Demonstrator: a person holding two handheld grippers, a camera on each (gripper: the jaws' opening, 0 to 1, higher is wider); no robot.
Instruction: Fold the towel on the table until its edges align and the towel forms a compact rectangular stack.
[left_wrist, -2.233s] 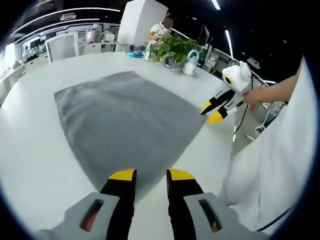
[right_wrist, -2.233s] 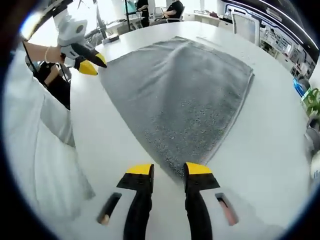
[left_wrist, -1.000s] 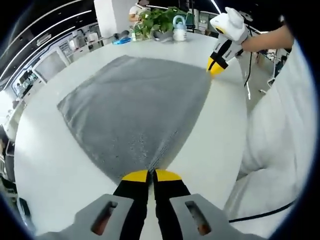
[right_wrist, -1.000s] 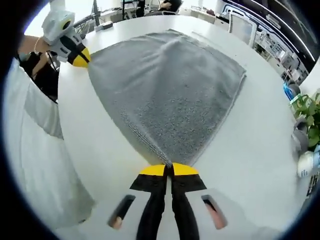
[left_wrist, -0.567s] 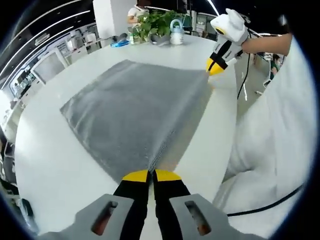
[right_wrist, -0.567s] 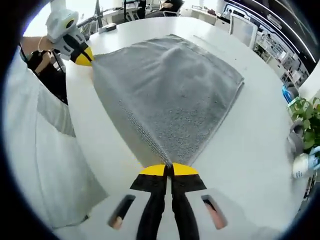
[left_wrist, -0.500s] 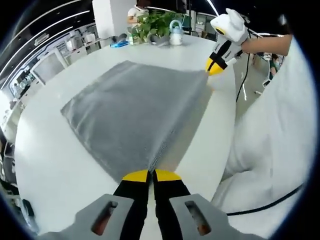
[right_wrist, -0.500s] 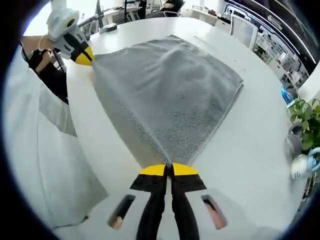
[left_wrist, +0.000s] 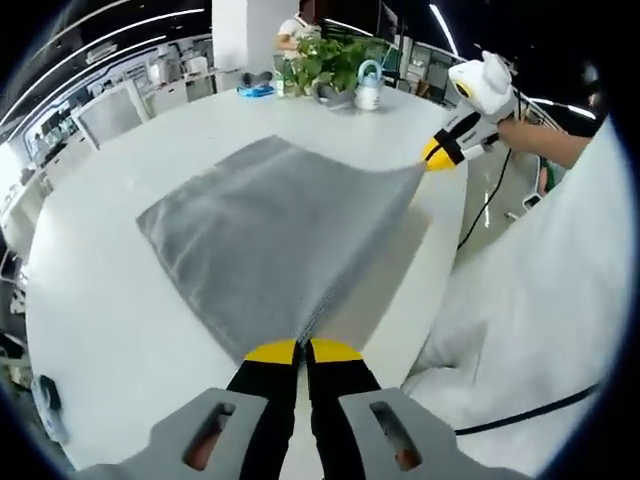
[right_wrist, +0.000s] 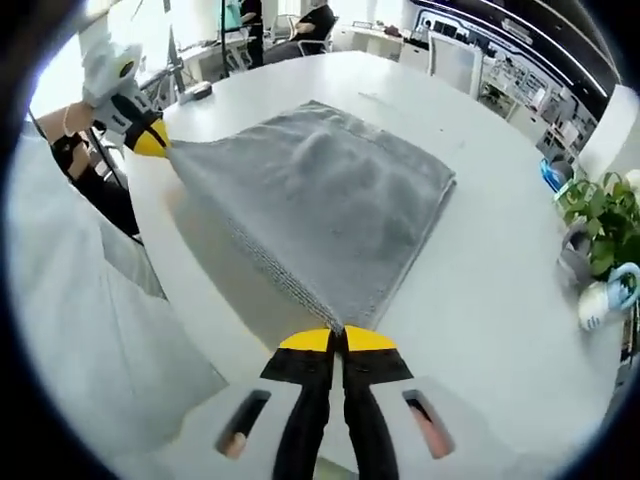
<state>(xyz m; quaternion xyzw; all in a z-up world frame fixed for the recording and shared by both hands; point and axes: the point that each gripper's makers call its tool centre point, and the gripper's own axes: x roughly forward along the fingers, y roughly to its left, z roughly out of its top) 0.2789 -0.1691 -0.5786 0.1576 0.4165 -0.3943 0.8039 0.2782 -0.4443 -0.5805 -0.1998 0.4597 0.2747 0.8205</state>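
The grey towel (left_wrist: 265, 235) lies spread on the white counter (left_wrist: 90, 300), with its near edge raised off the surface between two corners; the left tongs (left_wrist: 303, 352) are clenched on one near corner of the towel, the yellow tips pressed together with the cloth coming out from between them; in the right gripper view the right tongs (right_wrist: 337, 341) are likewise clenched on the other near corner of the towel (right_wrist: 330, 200), and the counter (right_wrist: 500, 290) shows beyond it; a shadow lies on the counter under the lifted edge; the far side of the towel rests flat; beyond the towel's far corner stand a potted plant (left_wrist: 330, 62) and a small watering can (left_wrist: 369, 90); just beside the towel's lifted edge is a person's white garment (left_wrist: 530, 300).
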